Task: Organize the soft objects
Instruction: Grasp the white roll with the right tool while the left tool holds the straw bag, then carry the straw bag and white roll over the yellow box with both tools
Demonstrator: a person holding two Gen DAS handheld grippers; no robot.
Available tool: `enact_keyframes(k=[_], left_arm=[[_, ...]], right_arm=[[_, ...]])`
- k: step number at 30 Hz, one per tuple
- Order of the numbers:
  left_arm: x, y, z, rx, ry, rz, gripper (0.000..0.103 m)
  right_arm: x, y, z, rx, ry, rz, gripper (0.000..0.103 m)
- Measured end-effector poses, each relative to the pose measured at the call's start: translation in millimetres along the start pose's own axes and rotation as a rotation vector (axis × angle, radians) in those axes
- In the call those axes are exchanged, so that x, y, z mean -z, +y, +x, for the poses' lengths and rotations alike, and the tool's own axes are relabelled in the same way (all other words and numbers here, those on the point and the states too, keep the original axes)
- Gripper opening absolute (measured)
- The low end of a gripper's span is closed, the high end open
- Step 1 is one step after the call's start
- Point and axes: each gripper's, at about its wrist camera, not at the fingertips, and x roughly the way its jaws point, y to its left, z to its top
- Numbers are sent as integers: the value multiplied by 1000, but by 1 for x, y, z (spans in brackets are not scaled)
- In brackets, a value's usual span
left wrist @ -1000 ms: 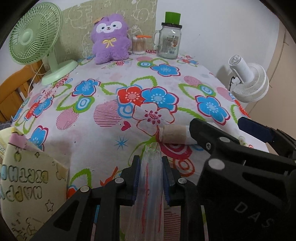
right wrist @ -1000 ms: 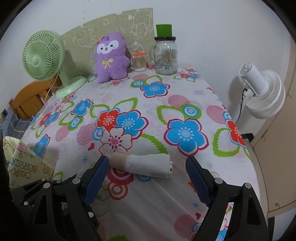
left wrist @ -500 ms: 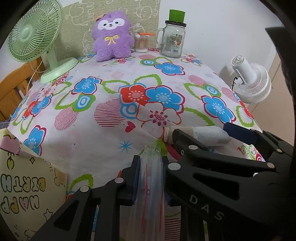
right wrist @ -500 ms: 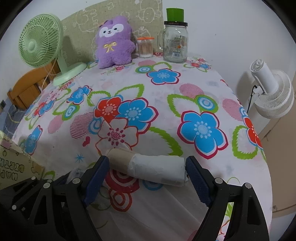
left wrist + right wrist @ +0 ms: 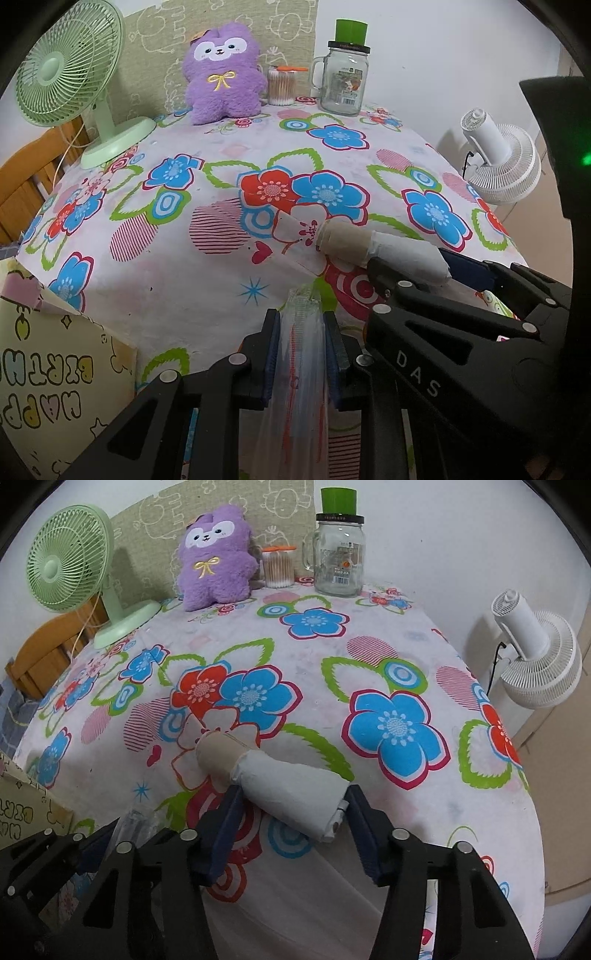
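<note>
A rolled soft bundle (image 5: 277, 786), tan at one end and white at the other, lies on the flowered tablecloth (image 5: 332, 672) near the front edge. My right gripper (image 5: 291, 812) is open, its two fingers on either side of the bundle's white end. The bundle (image 5: 384, 251) and the right gripper (image 5: 417, 273) also show in the left wrist view. My left gripper (image 5: 301, 339) is shut on a clear plastic bag (image 5: 301, 369) with red stripes, held upright at the table's front edge. A purple plush toy (image 5: 214, 557) sits at the back.
A green desk fan (image 5: 74, 565) stands at the back left. A cotton swab box (image 5: 279, 566) and a glass jar with a green lid (image 5: 340, 550) stand at the back. A white fan (image 5: 535, 653) stands right of the table. A birthday gift bag (image 5: 48, 376) sits lower left.
My right gripper has moved forward and its fingers have narrowed around the bundle's white end. The left gripper keeps the bag and has shifted slightly forward.
</note>
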Motion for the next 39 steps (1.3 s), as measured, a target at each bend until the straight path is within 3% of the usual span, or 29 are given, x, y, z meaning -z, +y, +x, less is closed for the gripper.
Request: enact_keyframes(k=[4,14,39], left_arm=[[1,-3,0,-6,-2,9,22],[5,-13,-13,25,-11,32,22],[34,-40,-123,62,-181,110,22]], right_arm=[[3,0,-3,-24,-1,0,53],[11,-3,-27,-16,-29,33,53],[47,-5,-155,42,-208,92,53]])
